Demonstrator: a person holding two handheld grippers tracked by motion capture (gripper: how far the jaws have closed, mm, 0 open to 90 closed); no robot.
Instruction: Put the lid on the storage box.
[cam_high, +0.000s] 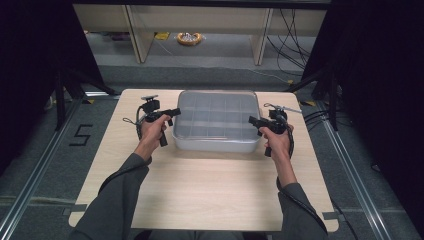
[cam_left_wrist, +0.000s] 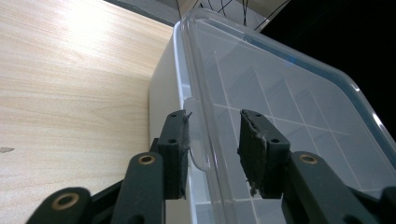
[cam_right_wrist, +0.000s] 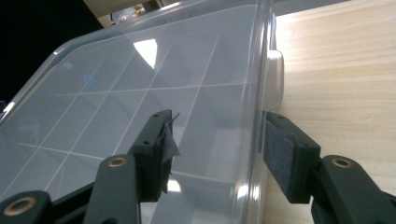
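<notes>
My left gripper (cam_high: 172, 112): jaws clamped, pointing right.
My right gripper (cam_high: 252, 120): jaws apart, pointing left.
My forearms: extended forward, sleeved.

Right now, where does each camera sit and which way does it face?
High view: above the person's side, facing forward and down at the table; forearms, left gripper, right gripper.
Left gripper view: on that gripper, along its jaws at the box, lid edge.
Right gripper view: likewise, from the opposite lid edge.
All share the box.
</notes>
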